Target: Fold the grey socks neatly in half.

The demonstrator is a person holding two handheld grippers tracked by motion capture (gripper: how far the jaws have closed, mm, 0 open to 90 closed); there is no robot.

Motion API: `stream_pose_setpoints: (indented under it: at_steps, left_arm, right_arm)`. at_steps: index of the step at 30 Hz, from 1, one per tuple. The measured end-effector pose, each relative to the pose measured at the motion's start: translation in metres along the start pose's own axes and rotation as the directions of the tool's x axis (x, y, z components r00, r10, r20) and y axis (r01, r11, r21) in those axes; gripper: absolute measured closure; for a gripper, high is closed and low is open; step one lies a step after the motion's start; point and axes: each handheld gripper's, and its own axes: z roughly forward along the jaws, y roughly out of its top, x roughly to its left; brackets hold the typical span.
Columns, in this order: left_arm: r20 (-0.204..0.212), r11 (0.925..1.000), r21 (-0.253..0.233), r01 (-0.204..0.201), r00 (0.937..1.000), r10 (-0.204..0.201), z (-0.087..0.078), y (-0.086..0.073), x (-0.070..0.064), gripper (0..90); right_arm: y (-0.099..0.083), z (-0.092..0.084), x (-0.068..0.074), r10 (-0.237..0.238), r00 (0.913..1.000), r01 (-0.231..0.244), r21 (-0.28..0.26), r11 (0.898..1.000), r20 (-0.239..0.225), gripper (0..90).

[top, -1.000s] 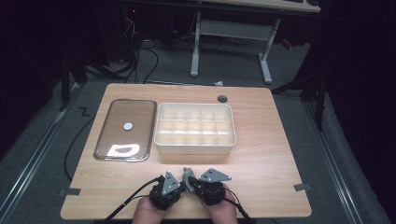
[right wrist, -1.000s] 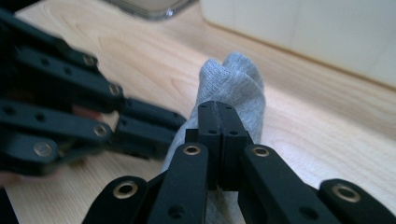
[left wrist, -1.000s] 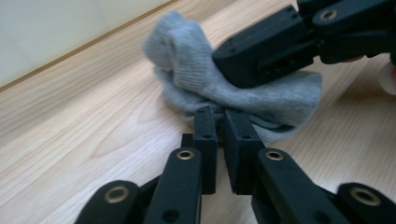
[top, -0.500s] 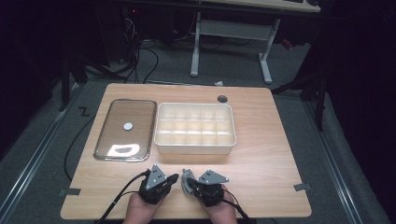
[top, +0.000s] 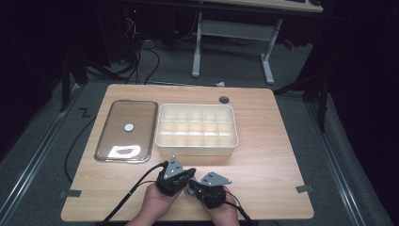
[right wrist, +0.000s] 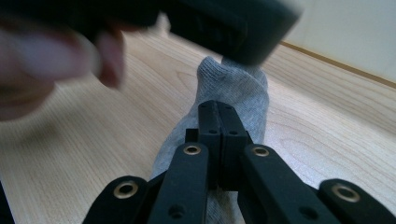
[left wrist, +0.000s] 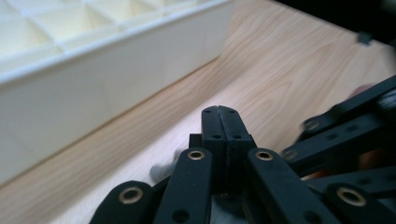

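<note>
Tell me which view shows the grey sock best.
The right gripper view: the grey sock lies close up on the wood, its knit clear, running under the shut right tongs. The left gripper view gives a blurred grey patch. The high view gives a sliver between the hands.

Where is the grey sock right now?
The grey sock lies on the table at its near edge, between the two claws, in front of the white compartment box.
</note>
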Motion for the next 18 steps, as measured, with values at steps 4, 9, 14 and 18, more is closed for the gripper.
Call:
stream_pose_setpoints:
  at_steps: [4,9,14,18]
  left_arm:
    - [-0.013,0.9988,0.028,0.040,0.9991,-0.040,0.006,-0.018,0.010,90.0]
    - [-0.016,0.9996,0.007,0.026,0.9995,-0.026,0.007,-0.027,0.013,90.0]
    - [-0.024,0.9999,0.000,0.013,0.9996,-0.013,0.008,-0.029,0.012,90.0]
    - [-0.012,0.9997,0.002,0.025,0.9996,-0.025,0.008,-0.028,0.014,90.0]
  right_arm:
    - [0.000,0.000,0.000,-0.001,1.0000,0.001,-0.001,1.000,-0.003,90.0]
    - [0.000,0.000,0.000,0.002,1.0000,-0.002,-0.002,1.000,-0.005,90.0]
    - [-0.001,0.000,0.000,0.009,0.9999,-0.009,-0.008,1.000,-0.004,90.0]
    - [0.000,0.000,0.000,0.013,0.9999,-0.013,-0.004,1.000,-0.006,90.0]
